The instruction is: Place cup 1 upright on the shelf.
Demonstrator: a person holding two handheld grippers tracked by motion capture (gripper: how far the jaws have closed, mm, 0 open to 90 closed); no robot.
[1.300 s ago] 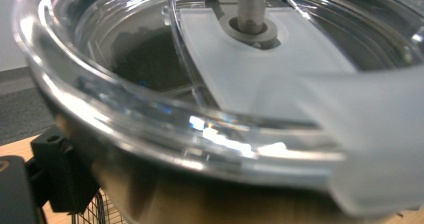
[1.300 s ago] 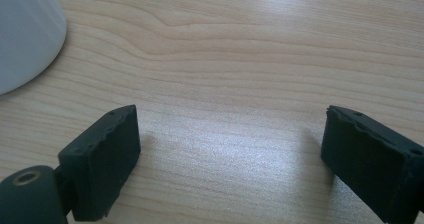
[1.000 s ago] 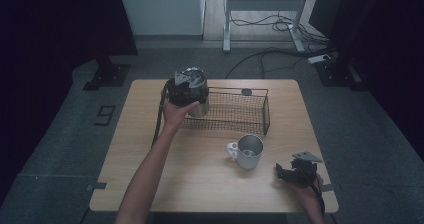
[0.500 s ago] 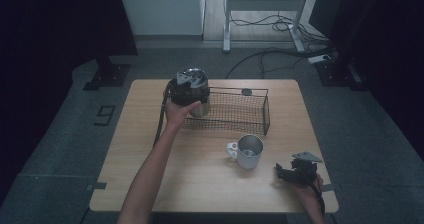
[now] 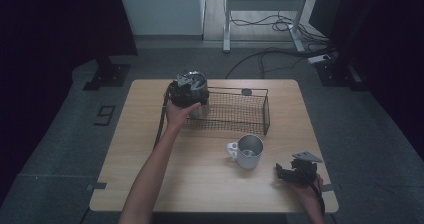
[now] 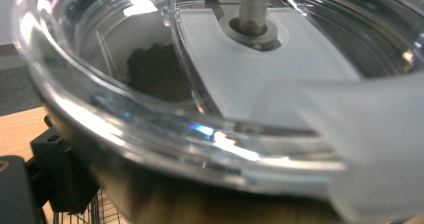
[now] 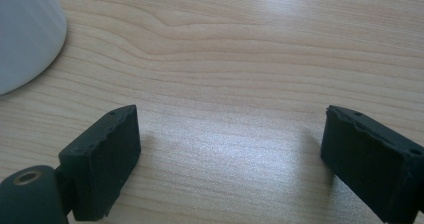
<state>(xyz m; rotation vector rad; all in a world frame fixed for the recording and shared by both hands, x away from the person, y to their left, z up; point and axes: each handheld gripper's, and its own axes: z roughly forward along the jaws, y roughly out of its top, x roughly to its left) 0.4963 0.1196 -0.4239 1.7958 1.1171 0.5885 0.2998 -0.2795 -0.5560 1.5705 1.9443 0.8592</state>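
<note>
Worktop (image 5: pixel 150 184) of pale wood, seen from the high view: the left gripper (image 5: pixel 186 91) is at the left end of a black wire basket (image 5: pixel 235 115), clamped on a steel tumbler with a clear lid (image 5: pixel 192 81) that sits at that end of the basket — whether inside the wire wall or just against it is hard to tell. The person's left forearm reaches up from the bottom edge to it. A white mug (image 5: pixel 247 151) stands in front of the basket, well apart from the tumbler. The right gripper (image 5: pixel 287 173) rests near the worktop's front right corner, just right of the mug.

The left gripper view looks onto the clear lid (image 6: pixel 210 109) from very close, its frosted slider (image 6: pixel 260 79) across the middle and basket wire at the bottom; one black jaw shows at the lower left against the tumbler's side.

In the right gripper view the two jaws stand wide apart over bare wood — the mug's white side (image 7: pixel 25 34) is at the upper left.
</note>
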